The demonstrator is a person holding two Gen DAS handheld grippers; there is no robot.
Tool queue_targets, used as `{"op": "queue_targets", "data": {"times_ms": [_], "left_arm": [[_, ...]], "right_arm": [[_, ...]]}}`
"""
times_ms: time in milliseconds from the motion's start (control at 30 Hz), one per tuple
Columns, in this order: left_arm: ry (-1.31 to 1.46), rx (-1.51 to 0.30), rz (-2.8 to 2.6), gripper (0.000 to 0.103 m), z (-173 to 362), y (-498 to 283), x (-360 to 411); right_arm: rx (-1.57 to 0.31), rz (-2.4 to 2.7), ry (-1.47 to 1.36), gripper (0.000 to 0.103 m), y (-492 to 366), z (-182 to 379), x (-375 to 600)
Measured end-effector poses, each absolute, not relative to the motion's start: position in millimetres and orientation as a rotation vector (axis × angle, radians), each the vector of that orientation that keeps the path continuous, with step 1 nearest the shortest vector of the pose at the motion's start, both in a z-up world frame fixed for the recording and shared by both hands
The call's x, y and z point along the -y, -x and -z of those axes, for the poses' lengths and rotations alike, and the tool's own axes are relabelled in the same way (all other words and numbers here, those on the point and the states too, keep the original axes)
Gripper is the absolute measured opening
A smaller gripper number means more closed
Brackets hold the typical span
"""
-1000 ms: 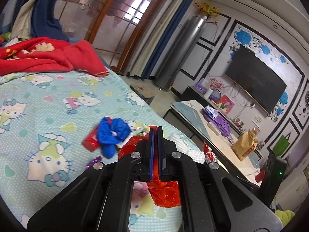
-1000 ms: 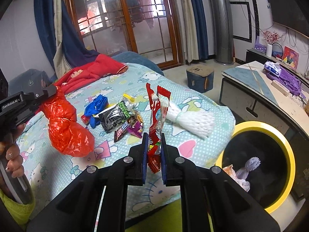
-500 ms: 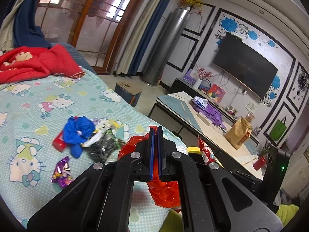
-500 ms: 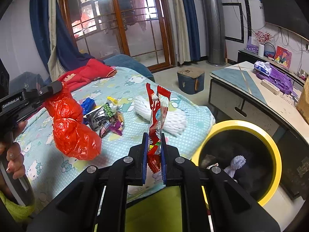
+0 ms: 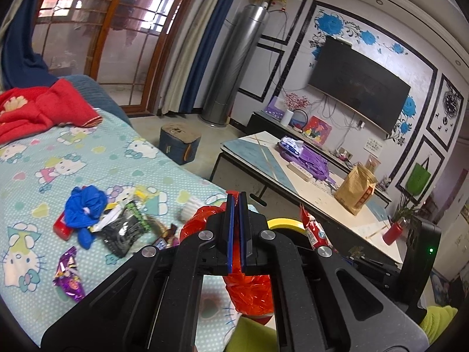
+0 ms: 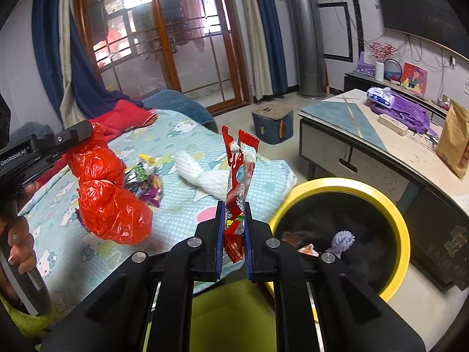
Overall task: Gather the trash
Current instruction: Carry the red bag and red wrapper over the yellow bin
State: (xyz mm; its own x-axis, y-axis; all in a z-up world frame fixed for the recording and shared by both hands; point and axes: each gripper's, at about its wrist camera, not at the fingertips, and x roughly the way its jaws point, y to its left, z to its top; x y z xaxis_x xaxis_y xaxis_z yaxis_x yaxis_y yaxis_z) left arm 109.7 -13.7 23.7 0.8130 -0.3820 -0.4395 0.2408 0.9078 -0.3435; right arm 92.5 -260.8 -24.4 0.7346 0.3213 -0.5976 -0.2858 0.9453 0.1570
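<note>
My left gripper (image 5: 236, 198) is shut on a knotted red plastic bag (image 5: 249, 290), which hangs below its fingers; the right wrist view shows that bag (image 6: 108, 202) dangling above the bed edge. A red snack wrapper (image 6: 239, 176) stands upright in my right gripper (image 6: 233, 208), which is shut on it. The yellow-rimmed black bin (image 6: 392, 208) sits just right of the wrapper, with some trash inside. More litter lies on the bed: a blue crumpled bag (image 5: 85, 205), a black-green wrapper (image 5: 123, 228), a purple wrapper (image 5: 69, 275) and white foam netting (image 6: 202, 173).
The bed has a Hello Kitty sheet (image 5: 35, 158) and a red blanket (image 5: 38, 108). A low table (image 6: 390, 143) with a brown paper bag (image 5: 356, 189) and purple items stands past the bin. A small blue stool (image 5: 178, 143) is on the floor.
Both grippers have swung rightward from over the bed toward the bin, carrying the red bag and the wrapper. The bin now looms larger in the right wrist view.
</note>
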Motion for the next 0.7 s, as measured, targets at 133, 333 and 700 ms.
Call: {"op": "queue_targets", "data": {"times_ms": [133, 333, 700], "left_arm": [[0.258, -0.525, 0.355, 0.000, -24.5, -114.0, 28.5], [0.221, -0.540, 0.391, 0.000, -22.0, -121.2, 53.5], [0.167, -0.565, 0.455, 0.000, -12.4, -139.0, 101.8]], "right_arm": [[-0.664, -0.307, -0.069, 0.011, -92.0, 25.6, 272.3], [-0.660, -0.257, -0.084, 0.011, -91.8, 29.7, 292.2], [-0.681, -0.156, -0.138, 0.011, -94.9, 43.4, 333.4]]}}
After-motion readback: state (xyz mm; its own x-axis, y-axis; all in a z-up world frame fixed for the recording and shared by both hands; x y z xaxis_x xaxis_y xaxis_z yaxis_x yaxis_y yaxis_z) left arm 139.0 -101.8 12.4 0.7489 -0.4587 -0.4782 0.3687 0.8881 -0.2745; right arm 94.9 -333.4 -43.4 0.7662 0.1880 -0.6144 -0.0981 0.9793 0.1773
